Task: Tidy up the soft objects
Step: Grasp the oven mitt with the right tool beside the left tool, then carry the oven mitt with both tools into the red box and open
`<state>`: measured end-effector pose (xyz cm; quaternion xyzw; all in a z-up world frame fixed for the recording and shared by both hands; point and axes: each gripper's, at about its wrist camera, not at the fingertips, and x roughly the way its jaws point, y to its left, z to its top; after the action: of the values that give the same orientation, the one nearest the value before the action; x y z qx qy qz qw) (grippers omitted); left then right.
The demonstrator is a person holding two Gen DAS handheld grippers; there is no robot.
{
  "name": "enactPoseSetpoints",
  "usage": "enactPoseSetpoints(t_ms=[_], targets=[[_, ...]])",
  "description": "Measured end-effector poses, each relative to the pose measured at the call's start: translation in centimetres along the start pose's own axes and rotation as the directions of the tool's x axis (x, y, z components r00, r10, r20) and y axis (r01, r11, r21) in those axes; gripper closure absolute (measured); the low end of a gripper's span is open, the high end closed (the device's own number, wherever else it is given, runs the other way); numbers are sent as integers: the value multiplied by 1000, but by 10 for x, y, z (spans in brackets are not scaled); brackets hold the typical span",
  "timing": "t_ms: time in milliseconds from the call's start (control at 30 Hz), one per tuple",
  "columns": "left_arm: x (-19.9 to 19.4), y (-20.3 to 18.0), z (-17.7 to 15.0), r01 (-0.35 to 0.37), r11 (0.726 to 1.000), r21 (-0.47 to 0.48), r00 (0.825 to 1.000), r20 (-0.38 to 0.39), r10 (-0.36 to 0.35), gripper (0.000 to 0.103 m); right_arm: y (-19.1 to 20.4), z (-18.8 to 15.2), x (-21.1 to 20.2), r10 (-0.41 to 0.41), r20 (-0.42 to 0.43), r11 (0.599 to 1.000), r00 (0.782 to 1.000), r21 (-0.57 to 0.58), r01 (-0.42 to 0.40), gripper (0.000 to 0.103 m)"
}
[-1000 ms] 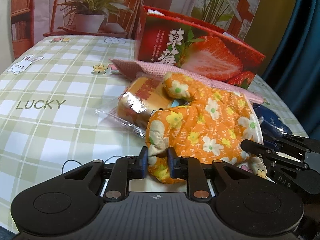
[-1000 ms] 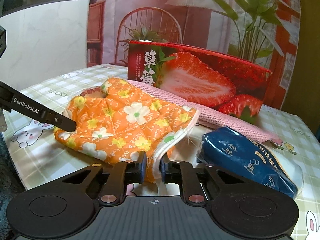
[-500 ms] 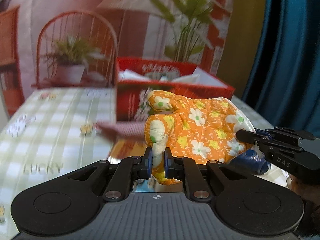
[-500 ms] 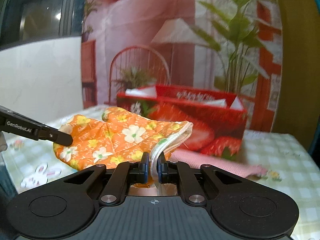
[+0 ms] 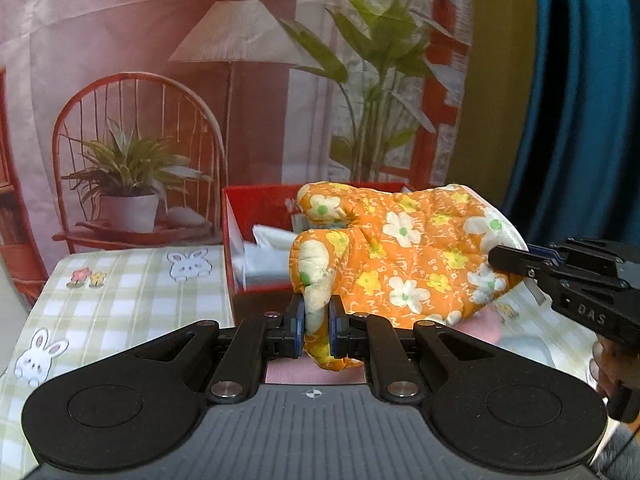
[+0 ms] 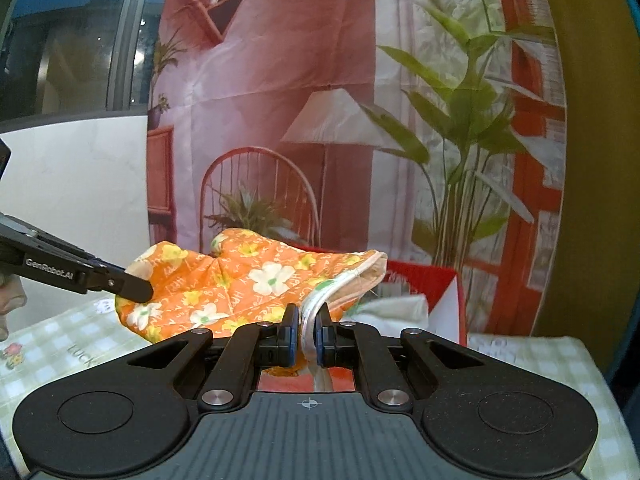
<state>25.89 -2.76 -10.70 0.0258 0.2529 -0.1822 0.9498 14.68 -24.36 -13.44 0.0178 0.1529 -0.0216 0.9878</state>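
Observation:
An orange oven mitt (image 5: 404, 256) with white and yellow flowers hangs in the air, stretched between both grippers. My left gripper (image 5: 316, 312) is shut on the mitt's fingertip end. My right gripper (image 6: 307, 322) is shut on the white-trimmed cuff of the mitt (image 6: 248, 284). In the left wrist view the right gripper (image 5: 504, 260) comes in from the right edge; in the right wrist view the left gripper (image 6: 138, 288) comes in from the left. Behind and below the mitt stands an open red box (image 5: 256, 204) with white cloth (image 5: 268, 256) inside.
The table wears a green checked cloth with rabbits (image 5: 120, 292). A pink cloth (image 5: 316, 372) shows under the left gripper. A printed backdrop with a chair and a plant stands behind the table (image 5: 160, 80). A blue curtain (image 5: 580, 100) hangs at the right.
Both grippers have risen with the mitt, lifting it off the table and the packets beneath it. The red box's open top now shows behind the mitt.

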Motion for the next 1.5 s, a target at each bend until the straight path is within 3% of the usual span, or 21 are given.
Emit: enactPoseSetpoints(t_ms=[333,367,467,567,733,933,1033,1200,1367,1500], targets=[[66,20,47,-45,998,-47,998,-33,44,89,-24,37,79,-59,-72,998,996,-7,59,95],[71,22,50,-54,997,-51,998,-36,52,84,-26,39,86,-66,-80,998,995,2,67,95],[81,30,51,-73,995,-73,997,-42,70,59,-33,40,111,-83,-124,995,989,36,89,95],[82,36,49,-78,994,-71,996,-36,76,54,-40,33,133,-101,-184,990,978,78,117,95],[77,41,44,-69,997,-43,997,-33,68,52,-43,16,150,-123,-242,984,962,99,150,95],[66,41,39,-64,997,-42,997,-35,63,52,-58,13,163,-205,-262,957,943,147,249,95],[59,44,37,-62,997,-48,997,-42,60,52,-54,16,164,-235,-257,958,938,104,268,91],[42,52,26,-57,996,-73,996,-73,52,52,-39,20,140,-233,-181,968,956,49,245,70],[24,53,2,-40,996,-76,991,-127,30,52,-21,20,103,-186,-120,980,975,52,194,61],[17,53,-26,-30,996,-78,982,-188,15,52,-6,8,75,-144,-109,984,983,90,154,60]])
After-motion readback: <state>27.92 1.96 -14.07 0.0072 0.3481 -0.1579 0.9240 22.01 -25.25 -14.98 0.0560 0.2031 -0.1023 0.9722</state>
